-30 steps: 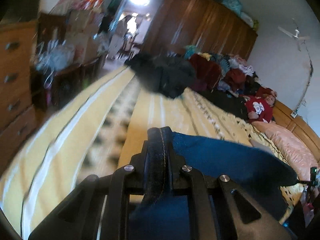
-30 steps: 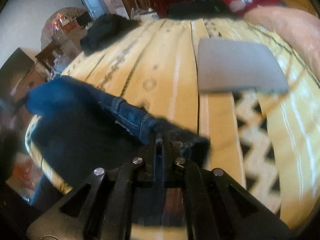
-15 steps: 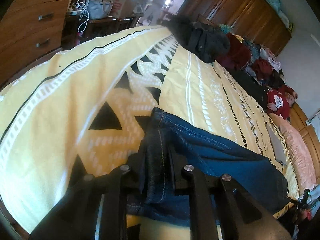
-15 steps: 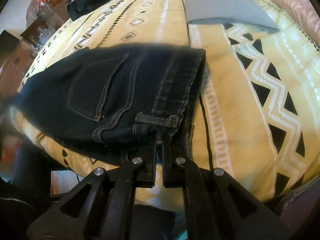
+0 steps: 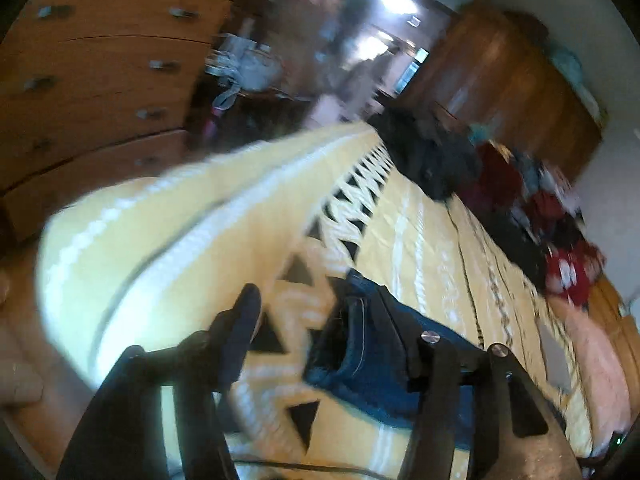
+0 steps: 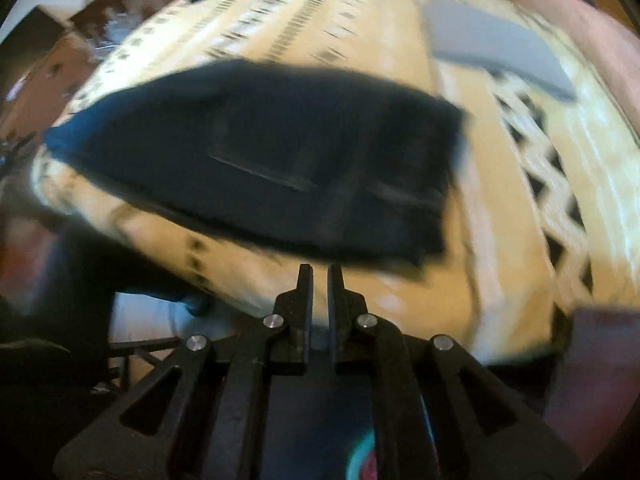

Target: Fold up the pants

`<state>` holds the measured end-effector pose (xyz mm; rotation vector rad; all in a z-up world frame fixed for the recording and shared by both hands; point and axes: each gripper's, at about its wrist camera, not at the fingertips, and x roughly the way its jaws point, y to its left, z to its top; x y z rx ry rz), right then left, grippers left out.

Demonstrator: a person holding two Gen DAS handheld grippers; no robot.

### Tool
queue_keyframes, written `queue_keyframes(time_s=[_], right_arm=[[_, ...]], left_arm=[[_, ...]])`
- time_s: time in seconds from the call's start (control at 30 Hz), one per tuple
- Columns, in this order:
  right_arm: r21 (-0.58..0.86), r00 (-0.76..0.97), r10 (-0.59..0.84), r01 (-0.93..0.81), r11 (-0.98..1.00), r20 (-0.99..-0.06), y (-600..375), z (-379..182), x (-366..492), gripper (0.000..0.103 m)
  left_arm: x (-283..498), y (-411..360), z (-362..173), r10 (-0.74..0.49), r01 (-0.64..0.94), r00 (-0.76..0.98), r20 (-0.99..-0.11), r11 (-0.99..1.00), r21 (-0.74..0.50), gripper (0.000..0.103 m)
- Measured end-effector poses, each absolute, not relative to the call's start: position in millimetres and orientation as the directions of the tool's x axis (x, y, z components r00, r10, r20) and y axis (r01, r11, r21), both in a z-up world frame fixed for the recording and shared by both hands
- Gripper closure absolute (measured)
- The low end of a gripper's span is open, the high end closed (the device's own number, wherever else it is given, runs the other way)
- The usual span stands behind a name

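Both grippers are empty: the left gripper [image 5: 316, 312] is opening, the jeans [image 5: 372, 364] by its right finger; the right gripper [image 6: 320, 276], opening slightly, sits just near of the jeans [image 6: 280, 168] on the yellow bedspread [image 6: 500, 220].

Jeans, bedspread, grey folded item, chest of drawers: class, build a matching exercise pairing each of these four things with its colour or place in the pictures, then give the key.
Column 1
1. jeans
2. bedspread
3. grey folded item
4. chest of drawers

Column 2
A. brown wood, standing beside the bed
B. dark blue, lying flat near the bed's edge
C. yellow with black triangles
D. lying on the bed beyond the jeans, near the pink pillow

Pairs: 1-B, 2-C, 3-D, 4-A
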<state>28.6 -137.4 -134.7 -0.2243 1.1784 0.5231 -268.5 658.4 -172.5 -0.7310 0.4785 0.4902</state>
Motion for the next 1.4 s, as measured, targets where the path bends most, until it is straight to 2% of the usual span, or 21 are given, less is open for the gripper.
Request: queue_keyframes(time_s=[0.07, 0.17, 0.27, 0.4, 0.47, 0.77, 0.83, 0.87, 0.9, 0.97, 1.17, 1.23, 1.27, 1.3, 1.33, 1.4], right_arm=[[0.143, 0.264, 0.345, -0.570, 0.809, -0.901, -95.1, -127.8, 38.2, 0.093], [0.192, 0.215, 0.432, -0.667, 0.720, -0.876, -20.6, -129.6, 46.7, 0.092], [0.261, 0.114, 0.517, -0.760, 0.595, -0.848, 78.1, -139.5, 54.6, 0.092], [0.378, -0.079, 0.608, -0.844, 0.382, -0.790, 219.4, -148.4, 48.7, 0.091], [0.387, -0.144, 0.615, -0.878, 0.282, -0.776, 276.0, -148.7, 33.4, 0.091], [0.335, -0.256, 0.531, -0.941, 0.056, -0.807, 462.2, -180.5, -10.8, 0.088], [0.309, -0.238, 0.521, -0.950, 0.052, -0.820, 490.4, -187.8, -12.2, 0.073], [0.289, -0.223, 0.514, -0.956, 0.051, -0.828, 500.8, -190.6, -11.1, 0.071], [0.283, -0.219, 0.502, -0.957, 0.054, -0.837, 509.0, -196.5, -11.3, 0.072], [0.280, -0.214, 0.496, -0.958, 0.063, -0.841, 514.9, -200.0, -10.5, 0.101], [0.303, -0.263, 0.566, -0.953, -0.024, -0.782, 490.7, -174.8, -41.2, 0.103], [0.250, -0.224, 0.581, -0.968, -0.035, -0.782, 484.2, -169.3, -51.4, 0.103], [0.222, -0.192, 0.591, -0.975, -0.023, -0.783, 485.0, -168.4, -50.5, 0.100], [0.194, -0.158, 0.606, -0.981, -0.006, -0.779, 484.7, -167.2, -47.3, 0.091], [0.175, -0.130, 0.622, -0.984, 0.011, -0.772, 485.7, -166.9, -42.8, 0.077], [0.154, -0.103, 0.603, -0.987, 0.034, -0.791, 494.1, -175.5, -36.7, 0.065]], left_arm=[[-276.2, 651.3, -169.3, 0.210, -0.558, 0.788, -0.578, 0.639, -0.529, 0.044], [-253.8, 624.0, -174.9, 0.053, -0.487, 0.787, -0.614, 0.664, -0.567, 0.044], [-229.3, 609.9, -185.6, -0.035, -0.473, 0.786, -0.618, 0.610, -0.636, 0.044], [-241.4, 604.9, -177.8, 0.149, -0.595, 0.772, -0.618, 0.509, -0.622, 0.044], [-253.4, 599.4, -170.6, 0.212, -0.618, 0.767, -0.605, 0.499, -0.608, 0.044], [-265.9, 593.0, -185.8, 0.131, -0.587, 0.783, -0.608, 0.479, -0.653, 0.043], [-258.0, 593.3, -192.1, 0.081, -0.565, 0.792, -0.606, 0.475, -0.674, 0.042], [-253.9, 593.7, -193.4, 0.078, -0.570, 0.785, -0.614, 0.477, -0.668, 0.042], [-248.5, 595.2, -196.4, 0.071, -0.568, 0.787, -0.613, 0.471, -0.675, 0.042], [-238.2, 597.9, -201.1, 0.035, -0.552, 0.794, -0.607, 0.459, -0.696, 0.042], [-221.5, 599.0, -212.5, 0.040, -0.567, 0.787, -0.616, 0.443, -0.695, 0.042], [-229.1, 597.8, -212.9, 0.062, -0.580, 0.786, -0.615, 0.419, -0.699, 0.042], [-237.0, 596.7, -209.7, 0.099, -0.587, 0.789, -0.607, 0.415, -0.695, 0.042], [-242.9, 596.8, -207.7, 0.126, -0.602, 0.781, -0.612, 0.414, -0.683, 0.042], [-248.4, 596.7, -206.4, 0.142, -0.613, 0.774, -0.617, 0.411, -0.675, 0.042], [-250.6, 597.2, -207.2, 0.128, -0.607, 0.777, -0.616, 0.411, -0.680, 0.042]])
